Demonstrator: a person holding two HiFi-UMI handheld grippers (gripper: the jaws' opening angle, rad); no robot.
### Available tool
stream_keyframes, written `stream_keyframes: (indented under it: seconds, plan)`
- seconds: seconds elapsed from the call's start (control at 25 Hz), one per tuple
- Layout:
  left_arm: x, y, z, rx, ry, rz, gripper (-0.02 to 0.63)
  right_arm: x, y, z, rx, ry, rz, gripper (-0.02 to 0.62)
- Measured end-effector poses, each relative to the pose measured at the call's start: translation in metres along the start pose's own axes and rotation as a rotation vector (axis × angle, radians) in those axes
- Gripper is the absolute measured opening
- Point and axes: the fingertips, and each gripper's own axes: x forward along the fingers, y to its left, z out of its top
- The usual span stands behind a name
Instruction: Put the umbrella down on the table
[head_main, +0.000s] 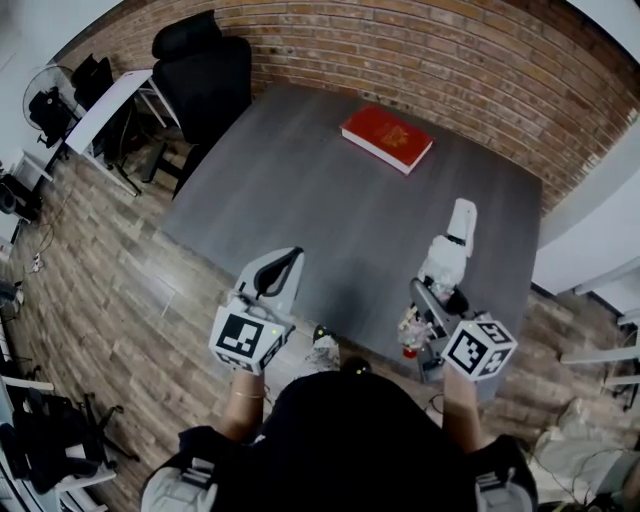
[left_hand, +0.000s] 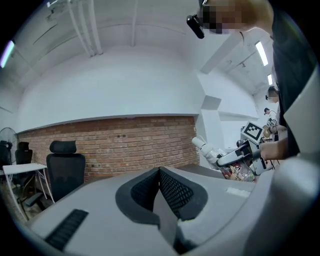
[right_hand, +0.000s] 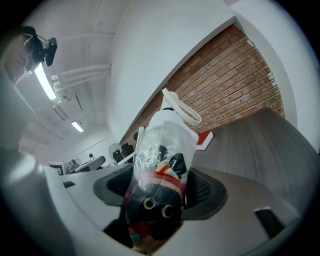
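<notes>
Head view looks down on a big grey table (head_main: 300, 200) with a wood floor (head_main: 120, 300) around it and a brick wall (head_main: 450, 60) on the far side. The right gripper (head_main: 430, 305) is at the near right edge of the table. Its jaws are closed tight on the umbrella (head_main: 447, 255). The umbrella is folded up small and sits in a clear plastic bag. It has black, red and yellow cloth and a white handle (head_main: 461, 220) with a white loop on it. The handle end points away from the person, toward the far side. Seen from the left gripper view, the umbrella is up in the air above the table top, tilted, and not lying down on it. The left gripper (head_main: 288, 260) is at the near left, out over the table's near edge, well apart from the umbrella. Its jaws are pressed together and hold nothing. A red book (head_main: 387, 137) lies flat on the far part of the table. A black chair (head_main: 205, 70) stands at the far left corner of the table, and a white desk (head_main: 110, 100) is further left.
</notes>
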Motion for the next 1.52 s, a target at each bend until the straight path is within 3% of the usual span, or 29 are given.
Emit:
stream_keyframes:
  seconds: [0.8, 1.52]
  plan:
    - [0.048, 0.086, -0.021, -0.029, 0.053, -0.058, 0.000, 0.087, -0.023, -0.018, 0.066, 0.088, -0.135, 0.288]
    - [0.061, 0.121, -0.057, -0.099, 0.088, -0.062, 0.000, 0.131, -0.048, -0.058, 0.096, 0.220, -0.233, 0.288]
